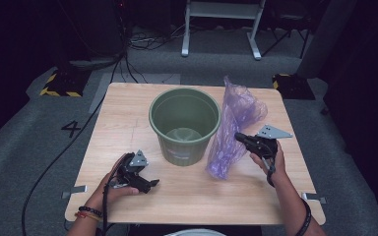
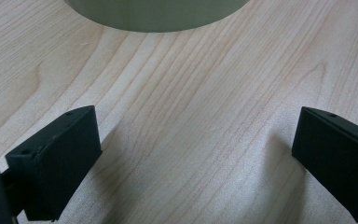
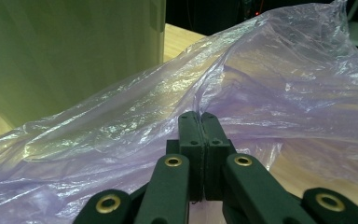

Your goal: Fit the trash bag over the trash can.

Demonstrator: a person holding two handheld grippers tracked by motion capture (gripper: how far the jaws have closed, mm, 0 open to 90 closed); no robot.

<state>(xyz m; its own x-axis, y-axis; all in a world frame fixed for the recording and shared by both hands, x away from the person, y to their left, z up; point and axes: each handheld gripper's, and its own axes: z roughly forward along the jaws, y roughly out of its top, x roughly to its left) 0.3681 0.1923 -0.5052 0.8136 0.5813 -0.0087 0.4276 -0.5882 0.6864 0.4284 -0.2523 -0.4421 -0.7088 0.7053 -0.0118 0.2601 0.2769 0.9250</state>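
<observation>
Purple plastic bag point(image 1: 236, 128) stands draped at the three o'clock side of the green bucket point(image 1: 184, 123), touching its wall, its lower end resting on the wooden table point(image 1: 128, 113). Going from the left: the left gripper point(image 1: 152, 184) lies low on the table at about seven o'clock from the bucket, held in the person's left hand point(image 1: 109, 187); in the left gripper view its jaws stand wide apart over bare wood, gripping nothing, with the bucket's base just ahead at twelve o'clock. The bucket sits mid-table, upright. At the right, the right gripper point(image 1: 238, 136) is clenched on a fold of the bag; in the right gripper view its fingertips point(image 3: 191, 122) meet, pinching the thin film point(image 3: 261, 93).
</observation>
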